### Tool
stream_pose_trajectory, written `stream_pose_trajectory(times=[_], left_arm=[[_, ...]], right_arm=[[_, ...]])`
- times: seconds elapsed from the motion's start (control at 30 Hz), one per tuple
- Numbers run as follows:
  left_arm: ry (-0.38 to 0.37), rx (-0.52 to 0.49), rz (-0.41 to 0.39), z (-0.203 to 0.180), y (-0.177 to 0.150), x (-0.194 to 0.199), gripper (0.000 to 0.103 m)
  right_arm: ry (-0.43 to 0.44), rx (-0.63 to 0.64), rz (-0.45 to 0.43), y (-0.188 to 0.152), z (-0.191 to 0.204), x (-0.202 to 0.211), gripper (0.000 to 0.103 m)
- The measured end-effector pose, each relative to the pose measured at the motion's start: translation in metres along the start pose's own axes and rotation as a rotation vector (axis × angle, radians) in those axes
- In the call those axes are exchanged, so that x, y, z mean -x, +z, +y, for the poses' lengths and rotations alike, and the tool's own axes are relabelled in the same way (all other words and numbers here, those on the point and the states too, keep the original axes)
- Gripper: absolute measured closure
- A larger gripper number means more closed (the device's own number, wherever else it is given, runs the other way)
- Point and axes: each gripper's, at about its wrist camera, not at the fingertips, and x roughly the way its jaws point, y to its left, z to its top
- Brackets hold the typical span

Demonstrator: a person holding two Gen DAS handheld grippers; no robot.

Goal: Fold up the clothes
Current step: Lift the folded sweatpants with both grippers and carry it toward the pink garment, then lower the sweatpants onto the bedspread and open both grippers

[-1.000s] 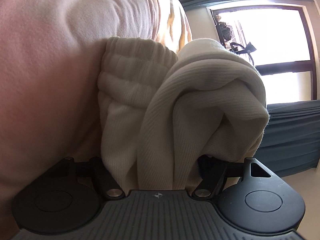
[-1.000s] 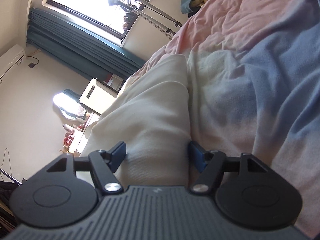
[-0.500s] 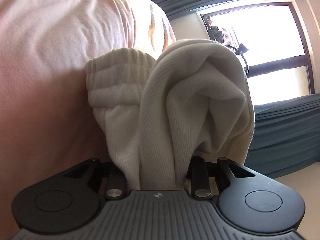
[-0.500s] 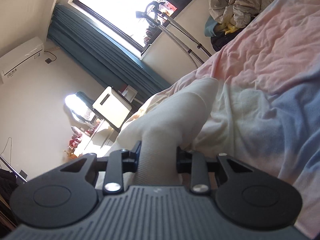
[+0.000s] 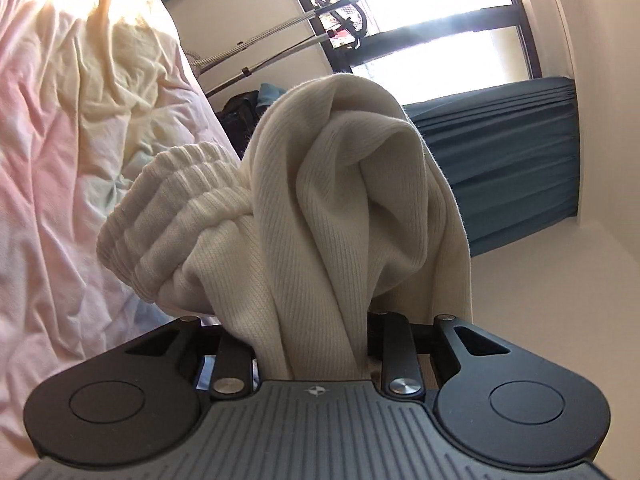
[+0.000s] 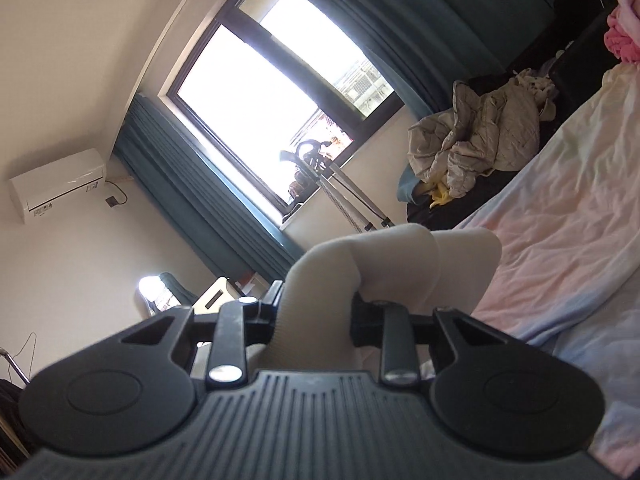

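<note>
A cream ribbed knit garment [image 5: 332, 208] with an elastic cuffed band bulges up in the left wrist view. My left gripper [image 5: 316, 336] is shut on a thick bunch of it, the fabric hiding both fingertips. In the right wrist view another cream fold of the garment [image 6: 360, 276] is pinched by my right gripper [image 6: 316, 312], which is shut on it. Both grippers hold the cloth lifted above the pink bedsheet [image 6: 568, 240], which also fills the left of the left wrist view as the bedsheet [image 5: 60, 160].
A window [image 6: 260, 80] with teal curtains [image 6: 208, 184] lies ahead. Crumpled grey clothes [image 6: 472, 136] sit on dark furniture beyond the bed. A metal rack [image 5: 288, 44] stands by the window. A white air conditioner [image 6: 56, 184] hangs on the wall.
Both grippers closed on the cream garment, then rose and tilted away from the bed. The bed has dropped back and more of the room and window shows.
</note>
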Motion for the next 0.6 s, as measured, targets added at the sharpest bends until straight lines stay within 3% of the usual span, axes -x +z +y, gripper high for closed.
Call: stream_pose_trajectory(times=[0.2,0.33,0.47,0.6], left_arm=[[-0.055,-0.072,0.169,-0.03,-0.087,-0.122,0.071],[-0.065,-0.118,0.262,-0.03,-0.137,-0.191,0.071],[-0.059,-0.15,0.33,-0.008,-0.176,-0.241,0.071],[-0.08,-0.181,0.343,0.031,-0.192,-0.26,0.071]], right_arm=[[-0.19,0.055,-0.056,0.075,-0.08,0.075,0.072],[-0.327,0.082,-0.054,0.098,-0.141,0.102,0.072],[-0.426,-0.003,-0.056,0.086,-0.211,0.117,0.072],[-0.513,-0.107,-0.003,0.038,-0.268,0.121,0.071]])
